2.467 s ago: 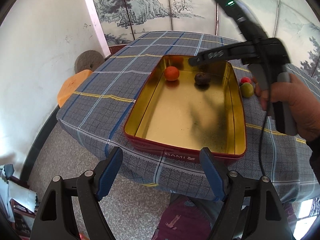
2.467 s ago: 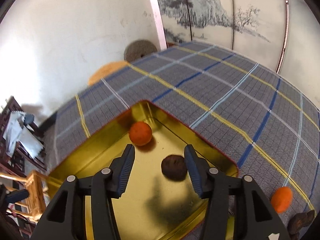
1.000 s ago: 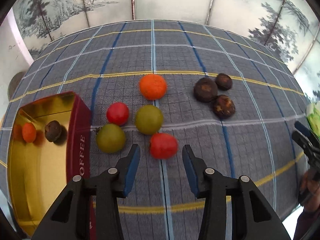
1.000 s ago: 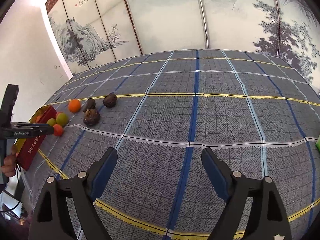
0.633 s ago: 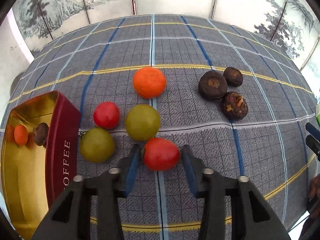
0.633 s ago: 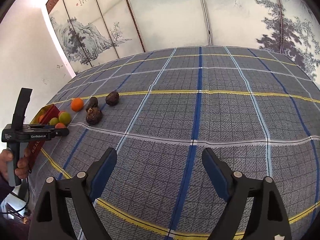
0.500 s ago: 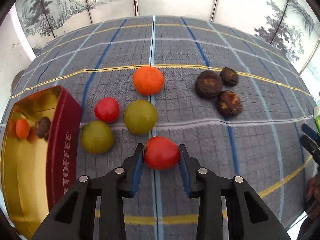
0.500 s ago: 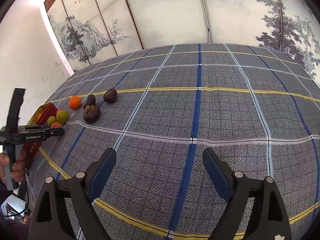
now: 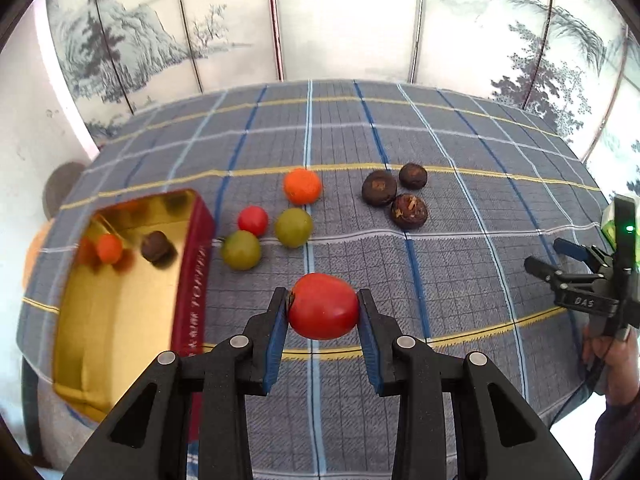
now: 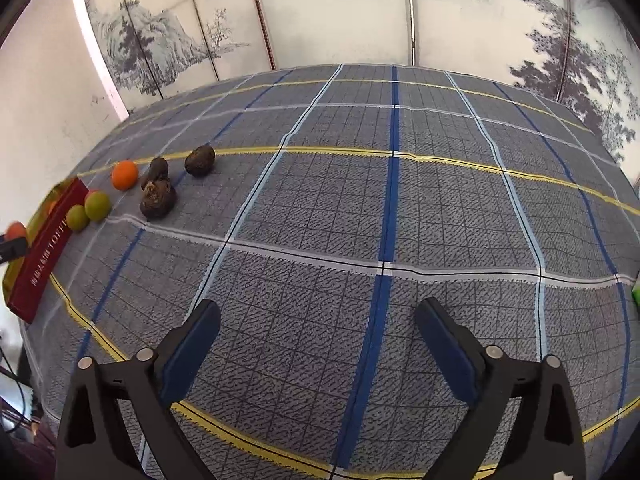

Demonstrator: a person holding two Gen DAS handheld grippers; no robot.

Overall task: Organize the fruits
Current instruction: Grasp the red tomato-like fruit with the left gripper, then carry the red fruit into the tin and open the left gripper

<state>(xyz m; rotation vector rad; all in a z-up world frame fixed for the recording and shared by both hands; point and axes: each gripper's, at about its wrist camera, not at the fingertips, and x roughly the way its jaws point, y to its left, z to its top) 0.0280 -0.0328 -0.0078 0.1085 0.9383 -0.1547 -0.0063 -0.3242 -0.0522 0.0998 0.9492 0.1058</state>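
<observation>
Currently, left wrist view: left gripper (image 9: pixel 323 307) is clamped on the red fruit (image 9: pixel 323 306), held clear above the tabletop (image 9: pixel 460 264). The gold tin (image 9: pixel 120 300) lies to the gripper's left, long axis running away from the camera, an orange fruit and a dark one already inside. Likely next move: carry left over the tin's red wall.

Right wrist view: right gripper (image 10: pixel 318 354) jaws opening wide, nothing between them, well apart from the tin (image 10: pixel 44 252). Left hand is the nearer one.
</observation>
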